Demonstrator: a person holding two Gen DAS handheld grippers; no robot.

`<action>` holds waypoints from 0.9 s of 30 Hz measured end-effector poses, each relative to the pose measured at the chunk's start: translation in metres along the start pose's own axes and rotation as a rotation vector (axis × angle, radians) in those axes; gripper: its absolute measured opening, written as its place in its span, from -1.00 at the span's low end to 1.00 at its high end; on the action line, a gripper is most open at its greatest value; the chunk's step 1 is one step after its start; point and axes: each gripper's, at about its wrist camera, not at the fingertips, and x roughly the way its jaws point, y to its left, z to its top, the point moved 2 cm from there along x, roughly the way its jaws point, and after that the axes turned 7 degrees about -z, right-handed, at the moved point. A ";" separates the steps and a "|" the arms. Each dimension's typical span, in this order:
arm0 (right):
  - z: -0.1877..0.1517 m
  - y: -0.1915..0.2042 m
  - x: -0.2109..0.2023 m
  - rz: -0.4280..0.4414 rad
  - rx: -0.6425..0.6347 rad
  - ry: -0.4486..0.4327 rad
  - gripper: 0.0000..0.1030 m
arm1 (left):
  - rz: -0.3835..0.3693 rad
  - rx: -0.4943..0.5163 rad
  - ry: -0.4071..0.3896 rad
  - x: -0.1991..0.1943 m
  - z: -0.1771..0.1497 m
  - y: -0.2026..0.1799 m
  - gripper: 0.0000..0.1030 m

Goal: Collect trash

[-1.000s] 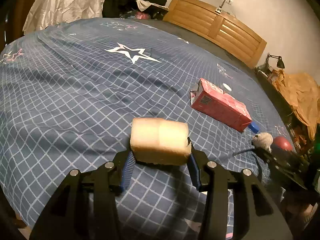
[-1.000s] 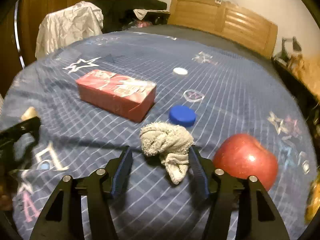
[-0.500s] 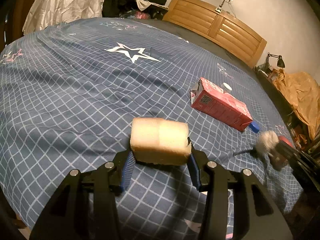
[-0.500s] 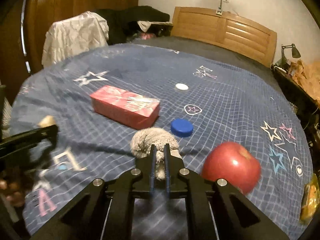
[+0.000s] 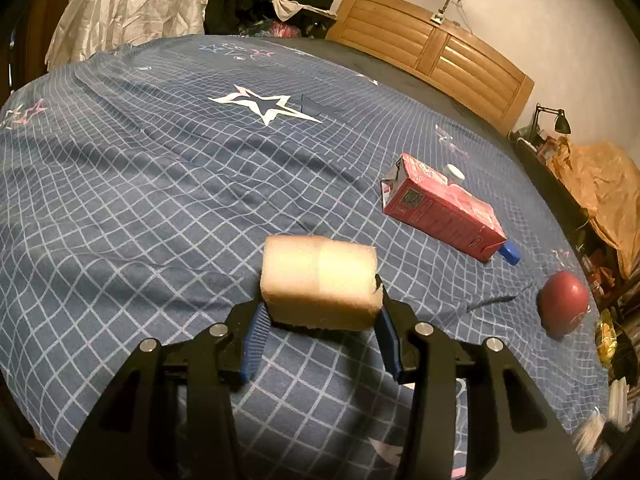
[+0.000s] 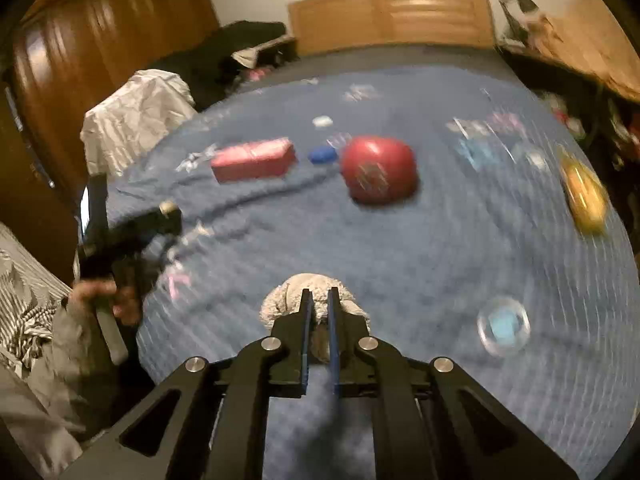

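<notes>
Gripping a pale yellow foam sponge block (image 5: 319, 282) between its blue pads, my left claw (image 5: 320, 320) holds it just above the blue grid-patterned bedspread with star prints (image 5: 160, 200), near the bed's near edge. My right claw (image 6: 319, 312) is clenched tight on a crumpled grey-white cloth wad (image 6: 288, 298), which bulges out past both fingertips and hangs clear of the bedspread; this view is smeared with motion blur. To the lower right of that wad lies a clear round plastic lid with a light blue centre (image 6: 503, 327). Farther in, toward the bed's right edge, a red apple (image 5: 563, 304) rests on the cover. Beyond it a red-pink rectangular drink carton (image 5: 440, 208) lies on its side, with a blue round bottle cap (image 5: 509, 252) just beside its nearer end and a small white cap (image 5: 455, 172) just behind it. A yellow crinkled wrapper (image 6: 584, 196) sits at the right edge, too blurred to read. At the far end stands the light wooden slatted headboard (image 5: 440, 60), and a creased white sheet draped over something (image 5: 128, 4) rises past the far left corner.
</notes>
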 end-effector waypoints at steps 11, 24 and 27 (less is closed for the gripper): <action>-0.021 -0.025 -0.013 0.040 -0.046 -0.076 0.59 | 0.015 0.015 0.016 0.003 -0.002 -0.002 -0.11; -0.006 -0.006 0.046 0.015 -0.201 -0.040 0.06 | 0.036 0.041 0.035 0.006 -0.003 -0.007 -0.11; -0.008 -0.001 0.049 0.008 -0.206 -0.044 -0.10 | 0.037 0.049 0.038 0.006 -0.003 -0.008 -0.11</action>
